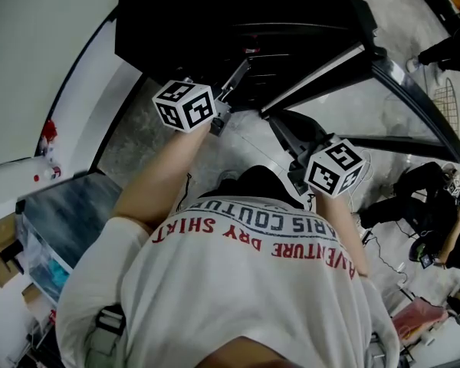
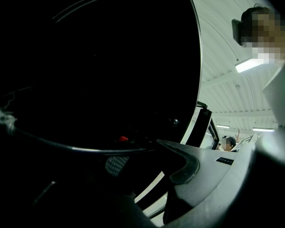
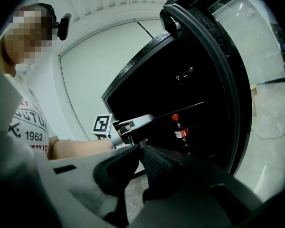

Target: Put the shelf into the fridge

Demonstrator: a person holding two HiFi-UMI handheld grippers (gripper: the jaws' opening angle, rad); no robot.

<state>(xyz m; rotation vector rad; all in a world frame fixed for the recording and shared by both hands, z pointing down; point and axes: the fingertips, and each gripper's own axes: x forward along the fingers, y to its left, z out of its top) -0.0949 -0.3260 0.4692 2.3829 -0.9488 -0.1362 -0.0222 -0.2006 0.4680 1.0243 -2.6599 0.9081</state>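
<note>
Standing at the open black fridge [image 1: 215, 14], the person [image 1: 245, 282] reaches both tools toward its dark mouth at the top of the head view. The left gripper [image 2: 147, 163] has its jaws well apart. A thin pale rim, which I take for the shelf [image 2: 72, 149], sweeps in from the left edge of the left gripper view and crosses just above the ribbed pad [image 2: 116, 164], with nothing pinched that I can see. The right gripper [image 3: 138, 151] is closed almost tip to tip, and I can't make out anything between its jaws. Beyond it, right of centre in the right gripper view, a red-capped bottle [image 3: 179, 127] stands inside the fridge. The glass door [image 3: 230, 89] is swung wide at the right.
</note>
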